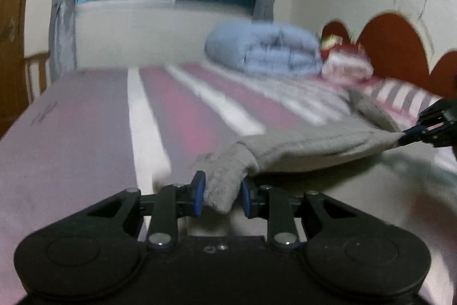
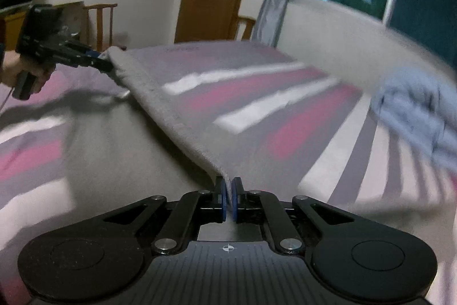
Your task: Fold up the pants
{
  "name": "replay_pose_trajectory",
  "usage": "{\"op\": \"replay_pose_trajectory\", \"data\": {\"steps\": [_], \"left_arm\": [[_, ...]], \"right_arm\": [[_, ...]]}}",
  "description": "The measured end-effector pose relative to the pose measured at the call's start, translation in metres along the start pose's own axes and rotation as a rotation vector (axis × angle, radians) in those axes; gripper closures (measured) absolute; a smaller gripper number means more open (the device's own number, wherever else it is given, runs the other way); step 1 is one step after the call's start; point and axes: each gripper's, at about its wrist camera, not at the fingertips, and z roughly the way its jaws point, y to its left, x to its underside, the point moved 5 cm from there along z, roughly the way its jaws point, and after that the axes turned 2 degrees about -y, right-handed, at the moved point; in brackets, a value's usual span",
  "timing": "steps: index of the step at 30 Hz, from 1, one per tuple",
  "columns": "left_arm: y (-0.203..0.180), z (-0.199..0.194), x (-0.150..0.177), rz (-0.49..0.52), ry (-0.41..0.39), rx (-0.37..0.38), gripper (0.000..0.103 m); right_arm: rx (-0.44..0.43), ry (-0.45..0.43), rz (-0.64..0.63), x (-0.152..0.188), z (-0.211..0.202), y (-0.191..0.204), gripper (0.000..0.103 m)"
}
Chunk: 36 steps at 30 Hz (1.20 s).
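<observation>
Left tool clamped on bunched grey pants, right tool pinching their edge, fabric lifted over striped bed.

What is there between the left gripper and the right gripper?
The grey pants stretch taut between the left gripper and right gripper, above the striped bed sheet, in the right wrist view.

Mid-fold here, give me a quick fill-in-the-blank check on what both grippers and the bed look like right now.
1. Both grippers are shut on the grey ____.
2. The left gripper and right gripper hold the pants' edge stretched ____ the striped bed sheet.
3. The folded quilt near the headboard is light ____.

Missing words: pants; above; blue
</observation>
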Motion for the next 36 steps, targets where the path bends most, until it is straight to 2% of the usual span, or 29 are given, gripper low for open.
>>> {"op": "replay_pose_trajectory", "data": {"steps": [1, 3, 4, 6, 7, 8, 12, 16, 20, 24, 25, 26, 28, 32, 36], "left_arm": [[-0.005, -0.003, 0.014, -0.016, 0.045, -0.012, 0.079], [-0.009, -0.013, 0.036, -0.065, 0.106, -0.066, 0.075], [-0.010, -0.023, 0.041, -0.109, 0.085, -0.087, 0.075], [-0.010, -0.040, 0.044, -0.213, 0.066, -0.159, 0.064], [-0.010, -0.048, 0.044, -0.260, 0.047, -0.186, 0.063], [-0.014, -0.055, 0.042, -0.300, 0.024, -0.193, 0.060], [-0.018, -0.064, 0.038, -0.487, -0.008, -0.214, 0.057], [-0.007, -0.050, 0.047, -0.722, 0.001, -0.149, 0.058], [0.003, -0.022, 0.051, -0.823, 0.057, -0.104, 0.059], [0.009, -0.006, 0.060, -0.908, 0.060, -0.081, 0.059], [0.010, -0.005, 0.061, -0.931, 0.054, -0.078, 0.060], [0.012, -0.005, 0.064, -0.956, 0.047, -0.073, 0.060], [0.014, -0.004, 0.066, -0.982, 0.041, -0.085, 0.062], [0.005, -0.010, 0.062, -0.947, 0.076, -0.128, 0.066], [-0.009, -0.018, 0.053, -0.925, 0.035, -0.094, 0.066]], "right_arm": [[0.006, 0.022, 0.032, 0.015, 0.001, 0.010, 0.099], [0.014, 0.057, 0.100, 0.039, 0.001, 0.025, 0.096], [0.047, 0.033, 0.137, 0.044, -0.006, 0.028, 0.089], [0.086, -0.022, 0.232, 0.045, -0.022, 0.030, 0.067], [0.094, -0.048, 0.272, 0.043, -0.028, 0.028, 0.046], [0.097, -0.075, 0.312, 0.040, -0.034, 0.024, 0.043], [0.141, -0.110, 0.447, 0.028, -0.039, 0.009, 0.043], [0.158, -0.081, 0.679, 0.030, -0.030, -0.013, 0.043], [0.137, -0.050, 0.823, 0.038, -0.020, -0.031, 0.043], [0.144, -0.012, 0.923, 0.050, -0.002, -0.043, 0.043], [0.135, -0.015, 0.949, 0.055, 0.000, -0.049, 0.045], [0.124, -0.015, 0.967, 0.057, 0.003, -0.052, 0.067], [0.117, 0.001, 0.988, 0.062, 0.009, -0.057, 0.092], [0.110, -0.007, 0.945, 0.060, 0.006, -0.057, 0.096], [0.113, -0.006, 0.920, 0.061, 0.000, -0.053, 0.096]]}}
